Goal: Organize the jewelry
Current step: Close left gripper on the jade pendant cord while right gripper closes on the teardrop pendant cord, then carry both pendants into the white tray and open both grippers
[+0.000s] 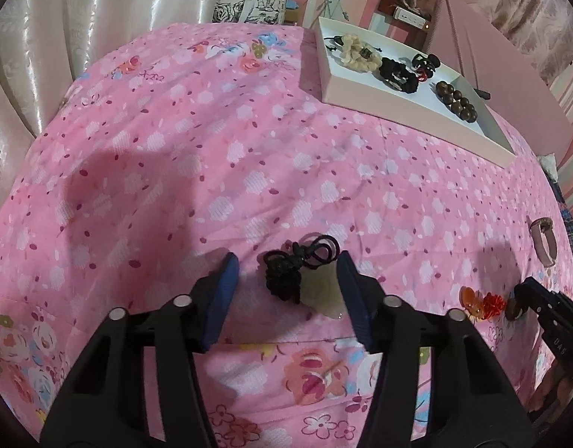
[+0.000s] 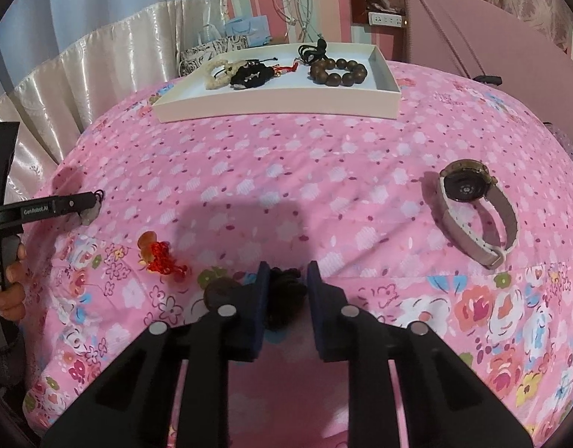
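Observation:
In the left wrist view my left gripper (image 1: pixel 286 280) is open around a pale stone pendant (image 1: pixel 320 295) on a black knotted cord (image 1: pixel 286 272) lying on the pink floral bedspread. In the right wrist view my right gripper (image 2: pixel 286 280) is shut on a dark beaded bracelet (image 2: pixel 286 295) held between its blue pads. A red-knot orange charm (image 2: pixel 157 254) lies to its left. A white tray (image 2: pixel 279 106) at the far edge holds a brown bead bracelet (image 2: pixel 337 71), a cream bracelet (image 2: pixel 219 71) and black pieces.
A pink-strap watch (image 2: pixel 473 209) lies on the bedspread at the right. The left gripper (image 2: pixel 96 201) shows at the far left of the right wrist view. Curtains hang behind the bed on the left and a pink headboard (image 2: pixel 492 44) stands at the right.

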The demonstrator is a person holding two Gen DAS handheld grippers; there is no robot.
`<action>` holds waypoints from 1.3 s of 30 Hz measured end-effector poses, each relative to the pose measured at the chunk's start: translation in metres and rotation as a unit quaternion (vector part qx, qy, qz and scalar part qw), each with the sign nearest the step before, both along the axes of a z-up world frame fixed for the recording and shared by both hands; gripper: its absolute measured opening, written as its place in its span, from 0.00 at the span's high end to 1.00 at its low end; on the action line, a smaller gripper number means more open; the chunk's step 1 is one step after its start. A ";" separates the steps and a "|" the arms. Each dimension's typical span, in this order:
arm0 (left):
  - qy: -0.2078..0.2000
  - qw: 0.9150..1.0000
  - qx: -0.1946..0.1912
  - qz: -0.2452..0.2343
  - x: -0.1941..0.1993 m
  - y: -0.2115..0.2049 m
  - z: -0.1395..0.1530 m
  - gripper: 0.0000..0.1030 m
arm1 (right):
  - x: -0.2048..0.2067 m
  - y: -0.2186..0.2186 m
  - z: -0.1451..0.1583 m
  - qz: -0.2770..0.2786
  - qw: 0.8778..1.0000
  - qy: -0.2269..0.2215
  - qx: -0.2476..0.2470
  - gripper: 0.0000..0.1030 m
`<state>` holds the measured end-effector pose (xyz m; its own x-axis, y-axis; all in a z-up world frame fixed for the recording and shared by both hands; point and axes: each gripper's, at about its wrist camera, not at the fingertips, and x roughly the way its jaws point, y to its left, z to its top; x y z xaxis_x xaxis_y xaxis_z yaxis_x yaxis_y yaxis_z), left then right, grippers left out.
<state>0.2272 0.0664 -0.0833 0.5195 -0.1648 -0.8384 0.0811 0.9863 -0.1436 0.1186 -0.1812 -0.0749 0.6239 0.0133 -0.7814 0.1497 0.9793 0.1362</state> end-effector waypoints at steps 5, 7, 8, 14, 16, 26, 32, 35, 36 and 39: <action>0.000 1.000 -0.012 0.007 0.003 0.005 -0.001 0.67 | 0.001 0.001 0.000 0.000 1.000 -0.003 0.000 0.80; 0.001 1.000 -0.009 0.011 0.005 0.007 -0.002 0.76 | 0.001 0.001 0.000 0.000 1.000 -0.004 0.000 0.80; 0.002 1.000 -0.010 0.013 0.005 0.008 -0.002 0.78 | 0.001 0.002 0.000 0.000 1.000 -0.004 -0.001 0.80; -0.001 1.000 -0.020 0.013 0.001 0.011 -0.001 0.85 | 0.000 0.000 0.001 -0.004 1.000 -0.011 -0.001 0.81; -0.002 1.000 -0.025 0.016 0.000 0.014 0.000 0.87 | 0.000 -0.003 0.001 -0.010 1.000 -0.014 0.001 0.81; -0.027 1.000 0.000 0.003 -0.010 0.003 0.010 0.89 | 0.000 -0.005 0.005 -0.025 0.999 -0.028 -0.009 0.81; -0.045 0.999 0.012 -0.014 -0.013 -0.012 0.031 0.89 | 0.008 -0.007 0.019 -0.029 0.999 -0.033 -0.014 0.81; -0.059 0.998 0.021 -0.028 -0.011 -0.022 0.047 0.90 | 0.015 -0.008 0.032 -0.026 0.999 -0.041 -0.017 0.81; -0.062 0.997 0.024 -0.034 -0.009 -0.026 0.054 0.90 | 0.018 -0.009 0.038 -0.026 0.998 -0.045 -0.018 0.81; -0.071 0.996 0.026 -0.045 0.000 -0.036 0.071 0.90 | 0.031 -0.009 0.057 -0.023 0.997 -0.060 -0.033 0.81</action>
